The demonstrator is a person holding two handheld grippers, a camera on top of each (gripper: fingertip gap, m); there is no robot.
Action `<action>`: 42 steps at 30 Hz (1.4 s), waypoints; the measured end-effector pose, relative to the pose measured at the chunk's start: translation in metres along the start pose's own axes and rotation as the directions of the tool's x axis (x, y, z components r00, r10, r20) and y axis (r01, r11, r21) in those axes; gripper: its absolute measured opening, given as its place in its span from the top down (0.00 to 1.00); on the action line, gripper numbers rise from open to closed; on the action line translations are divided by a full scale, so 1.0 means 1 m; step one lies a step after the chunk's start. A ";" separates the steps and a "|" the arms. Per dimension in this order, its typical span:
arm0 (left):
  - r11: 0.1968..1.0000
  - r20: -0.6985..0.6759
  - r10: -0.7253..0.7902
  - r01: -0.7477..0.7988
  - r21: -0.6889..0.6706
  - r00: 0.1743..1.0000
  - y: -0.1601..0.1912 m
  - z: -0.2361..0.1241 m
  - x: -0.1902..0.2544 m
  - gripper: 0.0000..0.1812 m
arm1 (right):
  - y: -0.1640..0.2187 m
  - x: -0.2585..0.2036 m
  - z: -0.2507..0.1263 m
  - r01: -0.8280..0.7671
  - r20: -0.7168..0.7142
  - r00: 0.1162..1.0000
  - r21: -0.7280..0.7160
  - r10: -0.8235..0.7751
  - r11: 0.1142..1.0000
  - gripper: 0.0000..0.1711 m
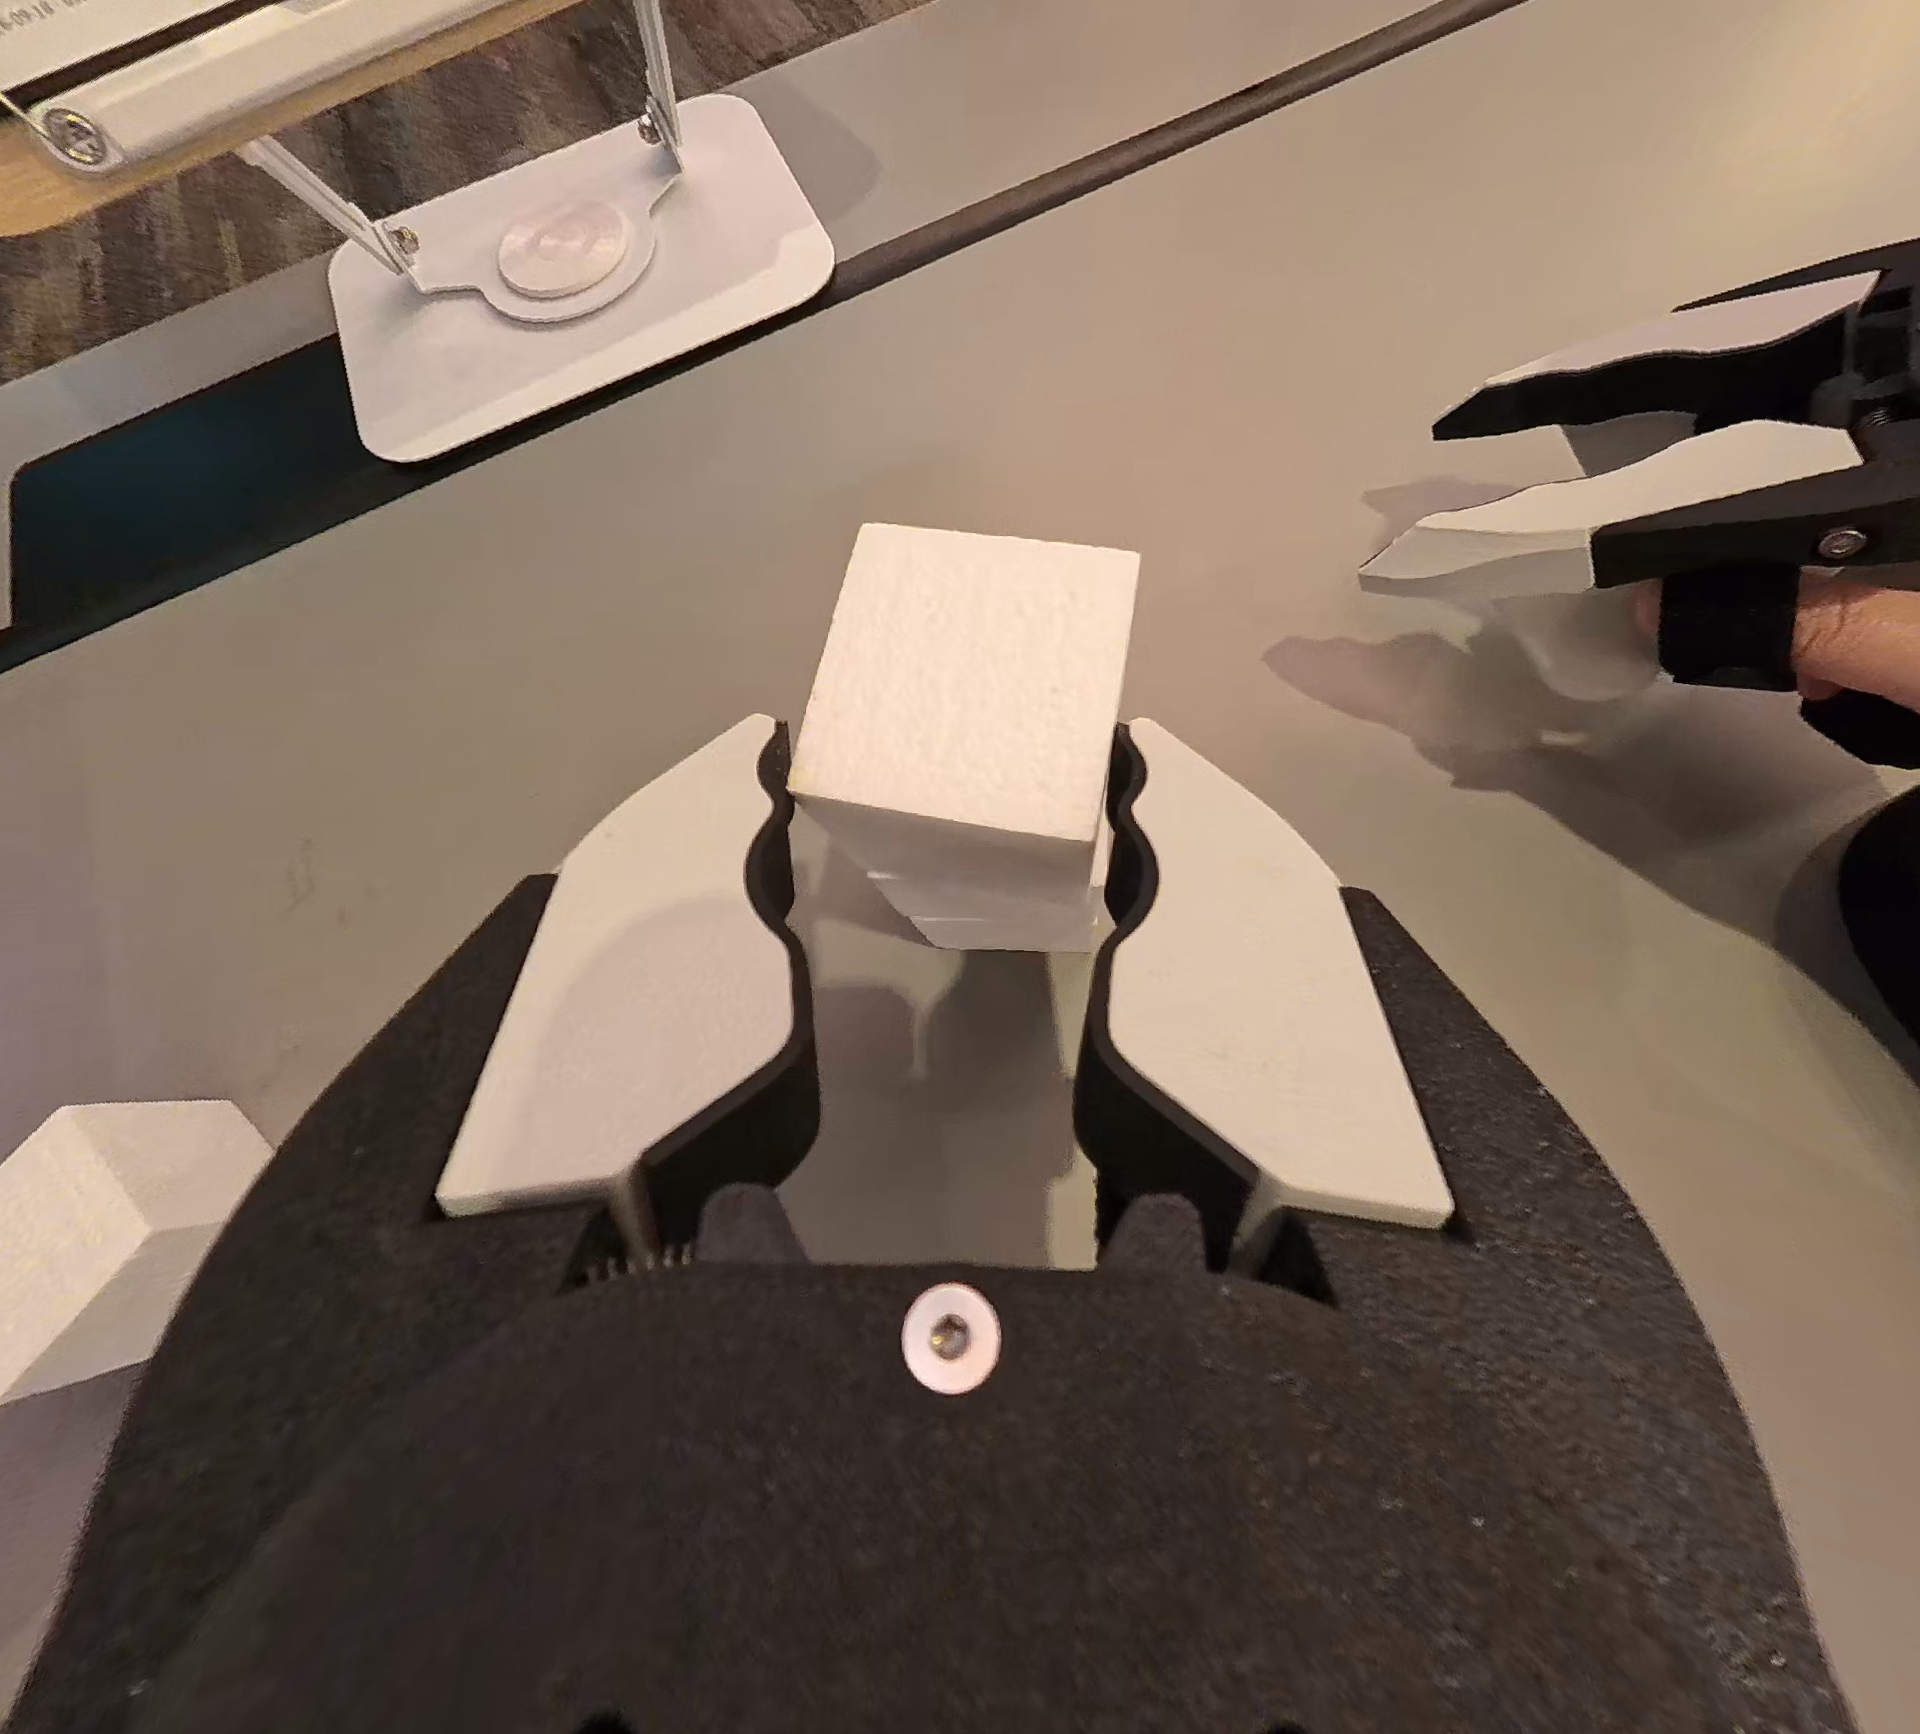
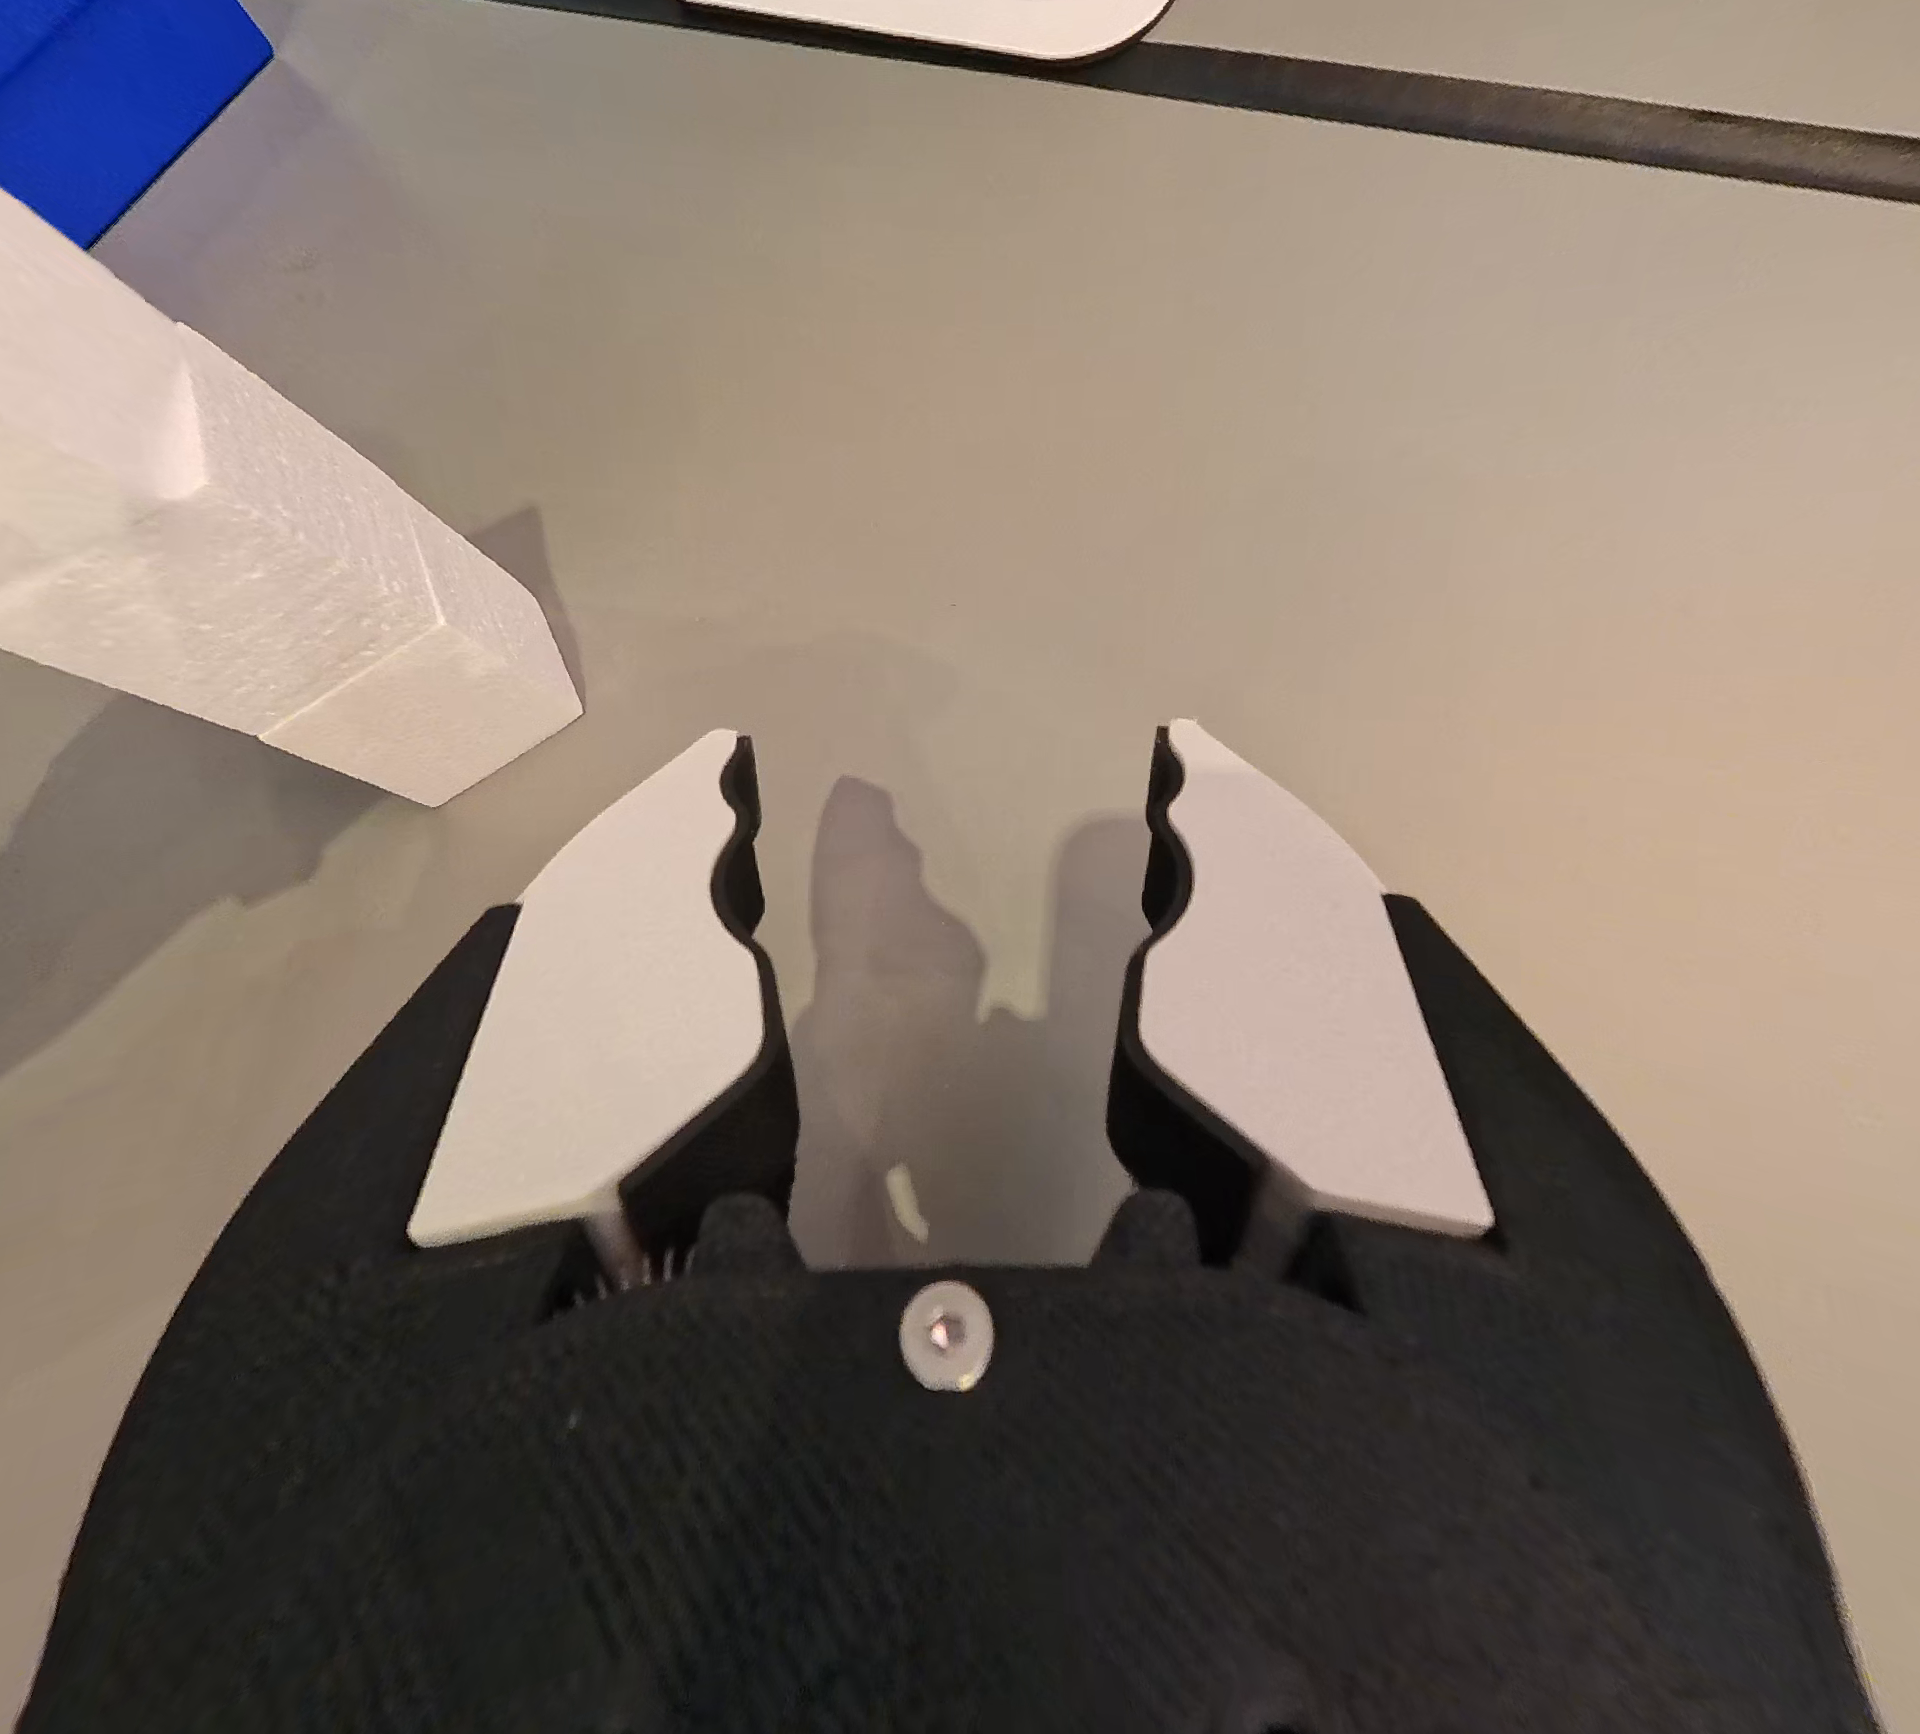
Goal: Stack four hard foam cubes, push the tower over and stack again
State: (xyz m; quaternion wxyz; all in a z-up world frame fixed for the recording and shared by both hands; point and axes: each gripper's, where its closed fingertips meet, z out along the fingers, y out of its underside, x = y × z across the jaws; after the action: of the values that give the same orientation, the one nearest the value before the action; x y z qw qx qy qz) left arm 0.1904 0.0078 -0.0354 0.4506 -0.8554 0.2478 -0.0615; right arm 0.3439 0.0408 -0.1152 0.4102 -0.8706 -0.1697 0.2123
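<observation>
Centrally, the left gripper [image 1: 951, 754] is clamping the top white hard foam cube [image 1: 961, 697] of a slightly staggered foam tower [image 2: 260, 583] that is standing on the grey tabletop [image 1: 1351, 230]; a spare white foam cube [image 1: 94, 1227] is lying at lower left. The right gripper [image 2: 951, 759] is hovering well apart, its fingers spread and holding nothing. Judged best practice: squaring the cube over the layers beneath, then releasing evenly so neither pad is dragging it sideways.

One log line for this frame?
left tongs: flanking top cube of stack, grip unclear | right tongs: open, empty, beside stack | loose cube: on table
</observation>
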 end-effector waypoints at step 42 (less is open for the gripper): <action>0.701 0.394 -0.314 0.491 -0.517 0.864 0.138 -0.013 -0.238 0.50 | 0.000 0.003 -0.002 -0.003 -0.027 1.000 -0.001 0.003 1.000 0.54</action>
State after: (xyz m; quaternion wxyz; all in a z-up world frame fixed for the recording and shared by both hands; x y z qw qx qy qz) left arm -0.0716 0.0469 -0.1107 0.1602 -0.9862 -0.0060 0.0421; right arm 0.3474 0.0413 -0.1147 0.4118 -0.8738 -0.1628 0.2011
